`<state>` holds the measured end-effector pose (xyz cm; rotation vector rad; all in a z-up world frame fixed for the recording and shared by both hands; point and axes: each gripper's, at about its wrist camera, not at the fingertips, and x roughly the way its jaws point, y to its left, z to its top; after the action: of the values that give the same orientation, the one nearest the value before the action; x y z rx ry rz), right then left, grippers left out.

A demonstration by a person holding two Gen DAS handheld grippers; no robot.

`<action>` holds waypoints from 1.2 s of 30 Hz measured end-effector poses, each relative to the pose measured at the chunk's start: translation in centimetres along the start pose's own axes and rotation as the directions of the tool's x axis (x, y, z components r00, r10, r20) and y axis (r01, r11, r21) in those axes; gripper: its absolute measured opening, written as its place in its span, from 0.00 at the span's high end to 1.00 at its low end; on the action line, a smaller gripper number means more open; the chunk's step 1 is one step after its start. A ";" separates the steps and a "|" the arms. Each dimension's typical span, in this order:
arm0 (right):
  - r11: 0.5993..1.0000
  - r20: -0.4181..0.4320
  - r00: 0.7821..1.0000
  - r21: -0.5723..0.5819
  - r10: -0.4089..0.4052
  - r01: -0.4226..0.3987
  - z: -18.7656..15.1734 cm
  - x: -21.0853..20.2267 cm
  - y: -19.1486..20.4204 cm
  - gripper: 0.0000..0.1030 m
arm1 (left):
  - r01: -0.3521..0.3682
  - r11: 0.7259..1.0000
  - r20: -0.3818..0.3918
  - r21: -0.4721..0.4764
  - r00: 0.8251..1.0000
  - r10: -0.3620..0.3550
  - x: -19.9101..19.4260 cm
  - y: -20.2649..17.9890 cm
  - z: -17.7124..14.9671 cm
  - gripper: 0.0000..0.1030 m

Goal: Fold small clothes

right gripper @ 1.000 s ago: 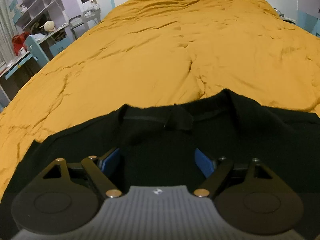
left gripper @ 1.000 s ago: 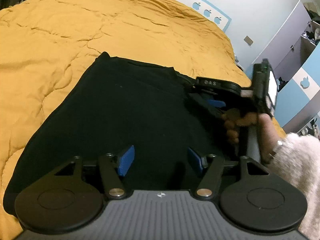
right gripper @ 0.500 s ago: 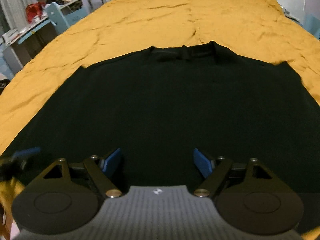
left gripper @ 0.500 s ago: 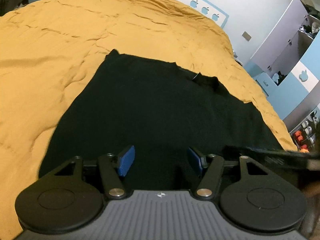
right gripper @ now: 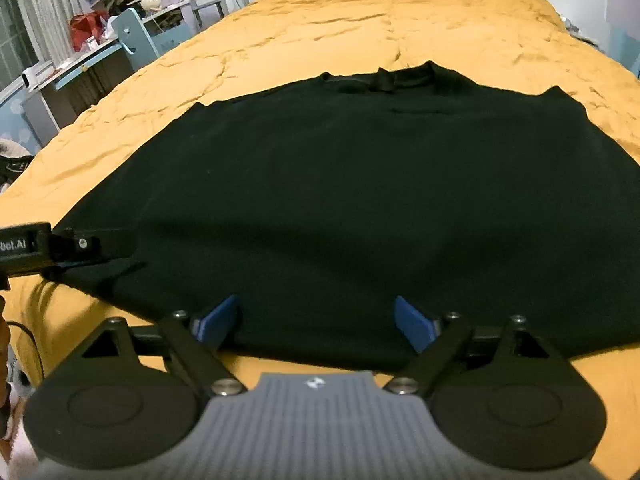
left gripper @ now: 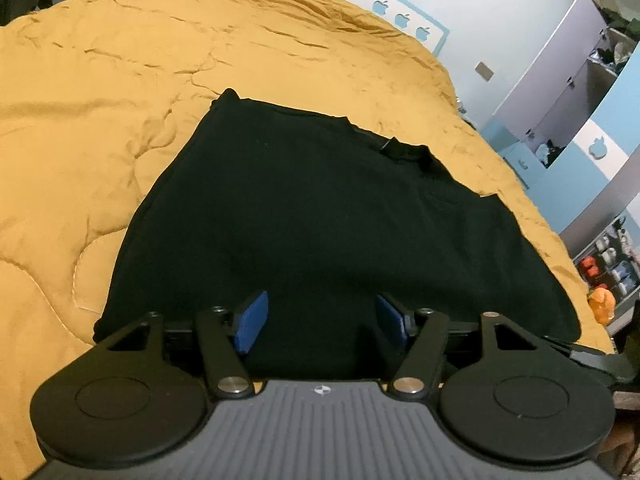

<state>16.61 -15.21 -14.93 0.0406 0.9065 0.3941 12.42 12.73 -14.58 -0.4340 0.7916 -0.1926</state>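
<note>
Change since a second ago: both grippers were up near the collar end of the black garment (left gripper: 320, 216), the right one reaching in across the left view. Now both have drawn back to the near hem, and the cloth lies spread flat on the orange quilt (left gripper: 120, 80), collar far, hem close. Likely meaning: laying-out and smoothing is finished and the first fold is about to start from the hem side. No fold is made yet.

Left gripper (left gripper: 322, 316): blue pads wide apart, nothing between them but the hem lying beneath. Released. It hovers at the hem towards the garment's left side.

Right gripper (right gripper: 316, 322): pads also spread, holding nothing, poised over the near hem around its middle.

What each view adds, left to right:
- Left view shows the garment's left edge running up to a pointed shoulder corner, and the wardrobe (left gripper: 560, 92) past the bed's right side. Of the other gripper it shows only a dark sliver low at the right edge.
- Right view shows the whole width of the garment, both far corners, and a slight ripple near the hem. It also catches the left gripper (right gripper: 60, 248) side-on at the garment's left corner; whether it touches the cloth, cannot tell. A cluttered desk (right gripper: 80, 64) stands beyond the bed's left edge.
</note>
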 end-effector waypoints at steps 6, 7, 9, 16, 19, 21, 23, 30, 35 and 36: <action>0.998 0.037 0.999 0.057 0.029 -0.031 1.5 -0.6 0.1 0.21 | 0.010 0.997 0.072 -0.073 0.997 -0.005 -4.6 2.3 1.5 0.36; 0.994 0.047 0.996 0.078 0.078 -0.081 1.9 -1.0 0.2 0.21 | -0.001 0.996 0.087 -0.090 0.996 0.008 -5.5 3.1 2.0 0.35; 0.987 0.060 0.986 0.040 0.154 -0.157 2.6 -1.6 2.0 0.22 | -0.045 0.991 0.102 -0.122 0.993 0.058 -7.0 4.8 2.8 0.35; 0.892 0.083 0.982 -0.437 0.167 -0.114 1.2 -0.1 13.6 0.39 | -0.131 0.977 0.128 -0.166 0.980 0.153 -9.5 8.0 4.0 0.35; 0.836 0.070 0.986 -0.540 0.154 -0.092 0.3 1.6 17.0 0.40 | -0.116 0.977 0.111 -0.178 0.984 0.137 -9.0 8.7 3.9 0.35; 0.792 0.101 0.986 -0.609 0.131 -0.043 -0.3 2.4 18.8 0.40 | -0.116 0.977 0.097 -0.177 0.986 0.135 -8.5 8.9 4.0 0.35; 0.762 0.140 0.982 -0.648 0.123 -0.003 -0.6 2.9 20.2 0.40 | -0.113 0.977 0.086 -0.179 0.988 0.130 -7.9 9.4 4.2 0.35; 0.681 0.249 0.967 -0.717 0.055 0.146 -1.0 5.2 24.3 0.42 | -0.041 0.985 0.073 -0.169 0.996 0.054 -5.8 10.6 6.1 0.35; 0.629 0.292 0.956 -0.746 0.017 0.216 -1.5 5.9 25.8 0.65 | 0.125 0.975 -0.023 -0.186 0.991 -0.131 -0.6 13.1 10.9 0.34; 0.622 0.283 0.959 -0.753 0.012 0.214 -1.6 6.0 26.1 0.75 | 0.139 0.969 -0.040 -0.204 0.988 -0.150 0.6 13.5 11.8 0.34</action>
<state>10.42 10.86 -15.26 -0.7595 0.4020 0.6373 21.47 28.24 -13.68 -0.6805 0.8381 -0.2624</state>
